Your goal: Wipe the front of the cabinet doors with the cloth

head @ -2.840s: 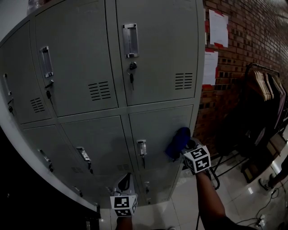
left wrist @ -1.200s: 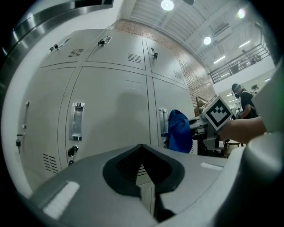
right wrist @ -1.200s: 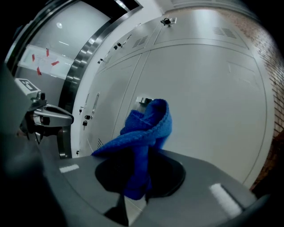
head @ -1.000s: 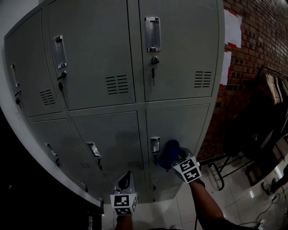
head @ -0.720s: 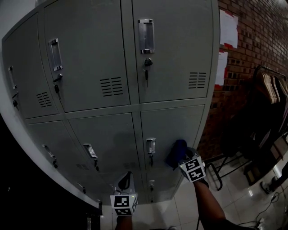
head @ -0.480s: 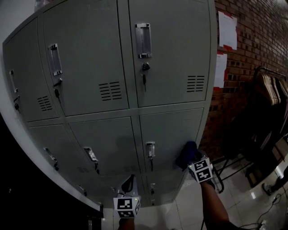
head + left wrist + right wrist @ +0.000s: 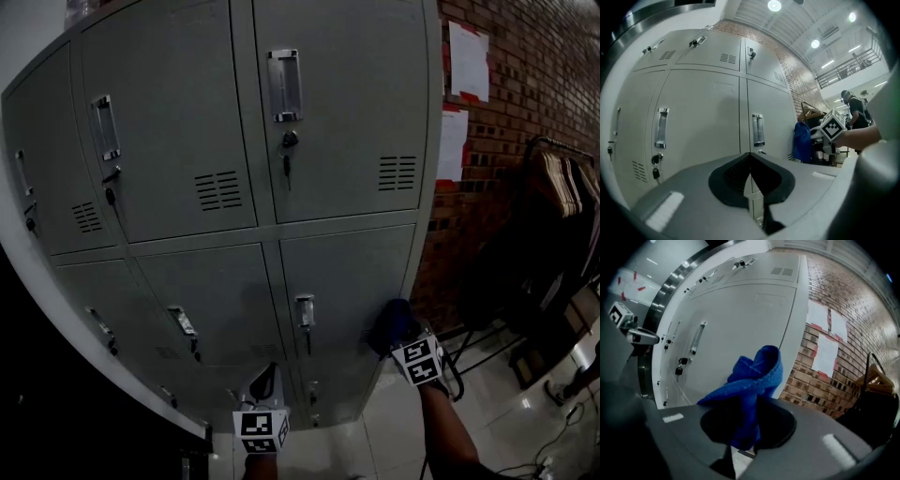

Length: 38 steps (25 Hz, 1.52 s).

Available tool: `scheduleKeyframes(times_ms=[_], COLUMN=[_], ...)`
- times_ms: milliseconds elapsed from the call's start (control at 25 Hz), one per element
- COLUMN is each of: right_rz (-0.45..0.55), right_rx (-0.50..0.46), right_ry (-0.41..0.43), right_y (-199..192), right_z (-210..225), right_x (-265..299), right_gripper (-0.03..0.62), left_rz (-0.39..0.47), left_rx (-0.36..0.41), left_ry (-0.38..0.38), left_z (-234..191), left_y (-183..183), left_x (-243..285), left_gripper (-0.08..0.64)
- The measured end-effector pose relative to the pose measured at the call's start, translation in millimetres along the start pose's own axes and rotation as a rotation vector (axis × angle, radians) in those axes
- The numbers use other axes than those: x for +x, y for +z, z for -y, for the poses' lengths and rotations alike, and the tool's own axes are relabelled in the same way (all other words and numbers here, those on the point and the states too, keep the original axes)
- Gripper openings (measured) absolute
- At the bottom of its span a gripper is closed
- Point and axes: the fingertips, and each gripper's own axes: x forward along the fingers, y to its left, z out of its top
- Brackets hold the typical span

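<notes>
A brick wall (image 7: 525, 103) with paper sheets pinned to it fills the upper right of the frame, and a bank of grey cabinet doors (image 7: 347, 112) occupies the centre and left. The right claw (image 7: 749, 427) is clamped on a bunched blue cloth (image 7: 757, 371). In the head view the cloth sits at the lower right corner of the middle-row right door (image 7: 347, 277); contact with the panel cannot be confirmed. The left claw (image 7: 751, 185) is pressed together on nothing, low at bottom centre, apart from the doors. Judged step: a wiping stroke on this door, at its right edge. The next move calls for pressing the cloth flat to the panel and sweeping toward the handle (image 7: 304, 310), steering round it
</notes>
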Motion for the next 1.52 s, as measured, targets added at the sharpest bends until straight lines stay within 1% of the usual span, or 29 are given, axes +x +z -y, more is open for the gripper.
scheduleKeyframes(times_ms=[80,120,240,360,480,560,680,840,1040,1240,1520], right_rz=[-0.042,-0.067,-0.114,-0.13,-0.17,-0.186,-0.173,-0.162,-0.136,-0.108,-0.077], right_rx=[-0.054,-0.062,-0.031,-0.03,-0.065,-0.061,-0.031,-0.042,-0.063,-0.059,-0.1], right_ry=[0.002,0.012,0.058,0.081,0.06,0.044,0.053,0.082,0.136,0.183,0.239], right_y=[-20,-31,-57,-62,-61,-60,-55,-44,-24,2,31], right_z=[-11,-17,-32,-46,-50,-50,-56,-74,-110,-144,-190], right_x=[-1,0,10,27,39,40,41,44,49,53,59], right_gripper=[0.072,0.072,0.072,0.072,0.072,0.071,0.072,0.072,0.071,0.071,0.071], left_rz=[-0.003,-0.005,-0.008,-0.007,-0.01,-0.013,-0.02,-0.026,-0.02,-0.016,-0.008], left_rx=[0.002,0.002,0.001,0.001,0.002,0.001,-0.002,-0.009,-0.01,-0.008,-0.012], left_ry=[0.003,0.005,0.014,0.018,0.019,0.026,0.034,0.035,0.048,0.063,0.074], left_z=[-1,-2,-7,-9,-10,-13,-19,-24,-36,-51,-68], left_y=[-1,-2,-3,-2,-3,-5,-9,-13,-12,-11,-10], left_x=[-1,-2,-4,-6,-8,-10,-11,-13,-21,-31,-41], left_gripper=[0.017,0.017,0.017,0.017,0.017,0.017,0.017,0.017,0.017,0.017,0.017])
